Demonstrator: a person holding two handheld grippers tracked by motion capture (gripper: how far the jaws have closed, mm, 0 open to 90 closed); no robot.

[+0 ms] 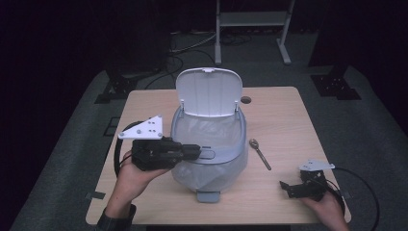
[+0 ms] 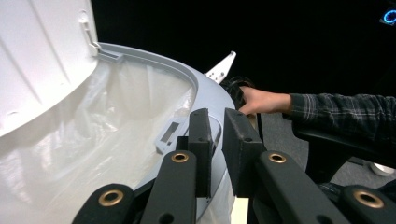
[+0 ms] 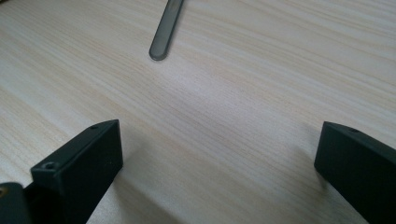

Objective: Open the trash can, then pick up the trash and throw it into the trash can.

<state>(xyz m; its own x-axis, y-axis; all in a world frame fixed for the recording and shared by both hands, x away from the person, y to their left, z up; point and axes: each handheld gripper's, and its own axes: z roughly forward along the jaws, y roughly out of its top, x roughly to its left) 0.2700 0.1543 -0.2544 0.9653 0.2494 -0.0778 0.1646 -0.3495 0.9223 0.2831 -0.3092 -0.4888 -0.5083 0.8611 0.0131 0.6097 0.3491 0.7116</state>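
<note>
A grey pedal bin point(image 1: 210, 169) with a clear bag liner point(image 2: 93, 140) stands mid-table, its white lid point(image 1: 208, 91) raised upright. My left gripper point(image 1: 199, 152) reaches in from the left over the bin's front rim point(image 2: 205, 88). Its jaws point(image 2: 218, 122) straddle that rim with a narrow gap showing between the pads, one pad inside the bin and one outside. A metal spoon point(image 1: 260, 153) lies on the table right of the bin. My right gripper point(image 1: 285, 186) rests low at the table's front right, jaws wide open point(image 3: 219, 144) with only bare wood between them, the spoon's handle end point(image 3: 166, 32) ahead.
The wooden table point(image 1: 279, 110) has a small round cable hole point(image 1: 246, 100) behind the bin. The bin's foot pedal point(image 1: 208, 196) sticks out toward the front edge. A white frame stand point(image 1: 252, 29) sits on the floor beyond. The other hand point(image 2: 261, 100) shows past the rim.
</note>
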